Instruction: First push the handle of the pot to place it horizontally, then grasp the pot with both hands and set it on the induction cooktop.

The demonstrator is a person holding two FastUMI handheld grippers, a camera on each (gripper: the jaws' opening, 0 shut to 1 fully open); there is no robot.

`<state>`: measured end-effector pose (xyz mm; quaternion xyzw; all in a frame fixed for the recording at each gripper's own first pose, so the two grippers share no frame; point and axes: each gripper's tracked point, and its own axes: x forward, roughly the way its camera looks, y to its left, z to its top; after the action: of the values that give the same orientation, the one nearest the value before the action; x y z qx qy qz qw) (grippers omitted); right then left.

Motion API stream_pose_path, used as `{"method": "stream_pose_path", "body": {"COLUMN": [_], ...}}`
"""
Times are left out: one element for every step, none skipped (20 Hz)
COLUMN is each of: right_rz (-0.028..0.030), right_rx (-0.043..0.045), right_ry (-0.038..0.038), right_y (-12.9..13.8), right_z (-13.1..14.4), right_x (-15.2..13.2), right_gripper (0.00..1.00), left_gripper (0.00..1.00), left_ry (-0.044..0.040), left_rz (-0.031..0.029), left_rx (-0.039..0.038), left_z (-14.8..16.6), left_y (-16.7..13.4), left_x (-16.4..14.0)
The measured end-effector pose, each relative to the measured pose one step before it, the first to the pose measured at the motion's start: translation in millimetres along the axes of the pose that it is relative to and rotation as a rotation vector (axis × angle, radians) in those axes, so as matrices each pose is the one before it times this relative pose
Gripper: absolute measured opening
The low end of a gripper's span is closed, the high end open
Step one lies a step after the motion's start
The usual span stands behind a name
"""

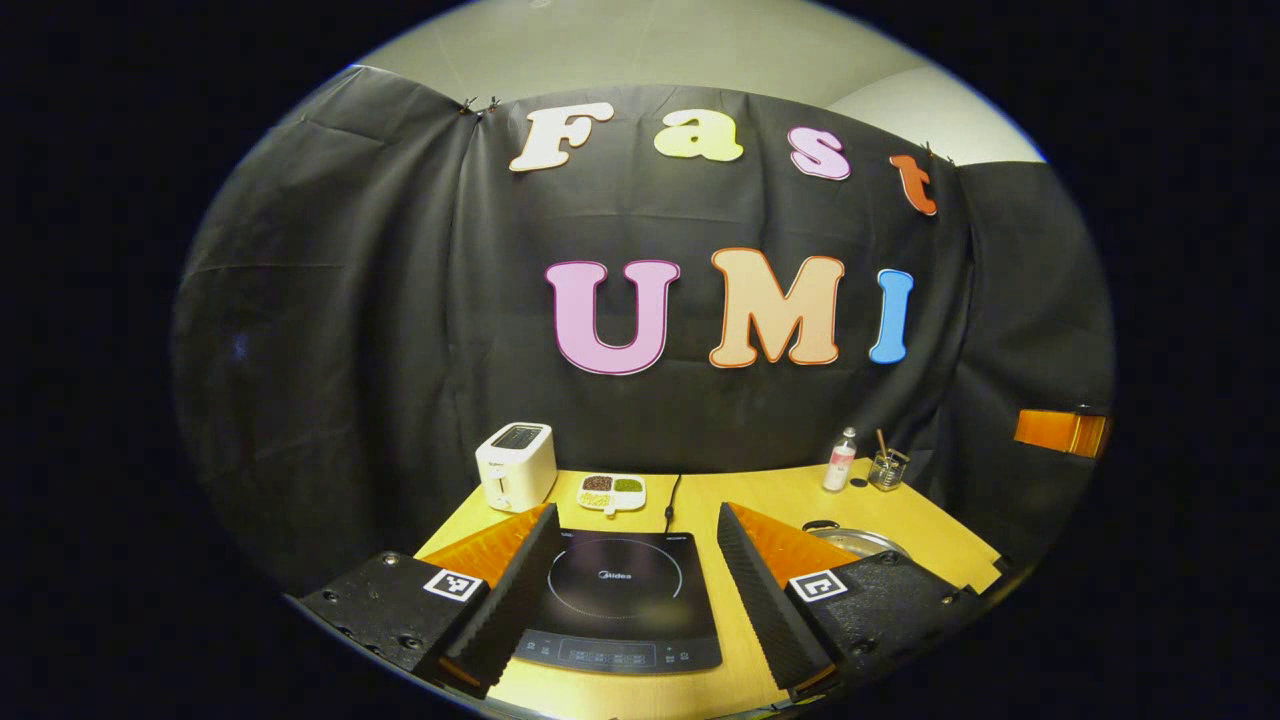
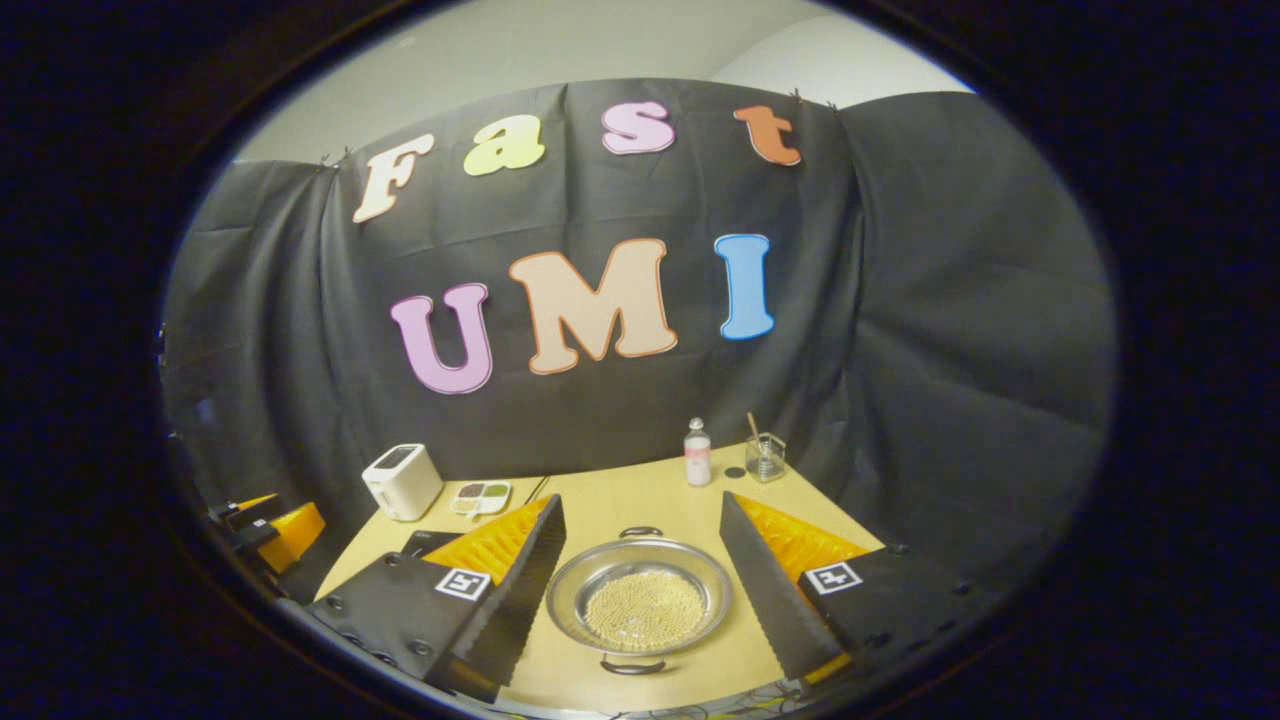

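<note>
A shallow steel pot (image 2: 640,600) holding small pale beads sits on the wooden table, between the fingers of my right gripper (image 2: 642,500), which hovers open above it. In the right gripper view one dark pot handle (image 2: 640,532) points away and the other (image 2: 632,665) points toward the camera. The black induction cooktop (image 1: 610,600) lies flat under my left gripper (image 1: 636,510), open and holding nothing. In the left gripper view the pot (image 1: 860,541) shows just right of the cooktop. A corner of the cooktop (image 2: 425,543) shows left of the pot.
At the back of the table (image 1: 760,490) stand a white toaster (image 1: 515,465), a small divided dish (image 1: 610,491), the cooktop's cord (image 1: 672,495), a small bottle (image 1: 840,460) and a glass (image 1: 887,468) with a stick. The black cloth wall closes off the rear.
</note>
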<state>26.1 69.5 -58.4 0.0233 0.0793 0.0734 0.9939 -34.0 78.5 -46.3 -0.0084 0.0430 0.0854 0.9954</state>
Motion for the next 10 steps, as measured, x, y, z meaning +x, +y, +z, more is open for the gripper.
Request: {"method": "stream_pose_path", "body": {"right_rz": [-0.00010, 0.00125, 0.00348, 0.00427, 0.01051, 0.00769, 0.00336, -0.00300, -0.00341, 0.00176], "right_rx": [0.00882, 0.01141, 0.01465, 0.01678, 0.01437, 0.01257, 0.00625, 0.00074, -0.00269, -0.00688], "right_ry": [0.01318, 0.01365, 0.01257, 0.00667, 0.00771, 0.00715, 0.00998, 0.00755, 0.00731, 0.00969], "right_y": [1.32, 2.23, 2.86, 2.49, 3.17, 3.52, 1.08, 0.72, 1.04, 3.27], "right_z": [-5.62, -3.80, -5.31, -2.25, -3.63, -2.97, -4.46, -3.05, -3.72, -4.12], "right_x": [1.54, 2.69, 1.33, 1.76, 0.54, 1.95, 1.20, 1.03, 0.80, 0.04], "right_gripper": [0.98, 0.95, 0.85, 0.74, 0.67, 0.53, 0.57, 0.34, 0.29, 0.22], "left_gripper": [0.96, 0.92, 0.92, 0.96, 0.95, 0.95, 0.95, 0.95, 0.95, 0.99], "left_ry": [0.00110, 0.00287, 0.00344, 0.00293, 0.00111, 0.00103, -0.00177, -0.00099, 0.00290, 0.00543], "left_rz": [0.00253, 0.00342, 0.00007, 0.00030, -0.00178, -0.00063, 0.00132, -0.00431, -0.00434, -0.00300], "left_rx": [0.00386, 0.00365, 0.00422, 0.00415, 0.00357, 0.00305, 0.00028, -0.00130, 0.00006, 0.00358], "left_z": [-1.46, -1.37, -1.65, -0.62, -0.98, -1.17, -0.78, 0.69, -2.39, -2.49], "left_y": [2.48, 2.41, 1.29, 2.32, 2.26, 1.64, 2.41, 1.32, 0.14, 0.99], "left_x": [-1.51, -0.11, -0.40, -0.25, -0.35, -0.39, -0.38, 0.84, 0.29, -0.07]}}
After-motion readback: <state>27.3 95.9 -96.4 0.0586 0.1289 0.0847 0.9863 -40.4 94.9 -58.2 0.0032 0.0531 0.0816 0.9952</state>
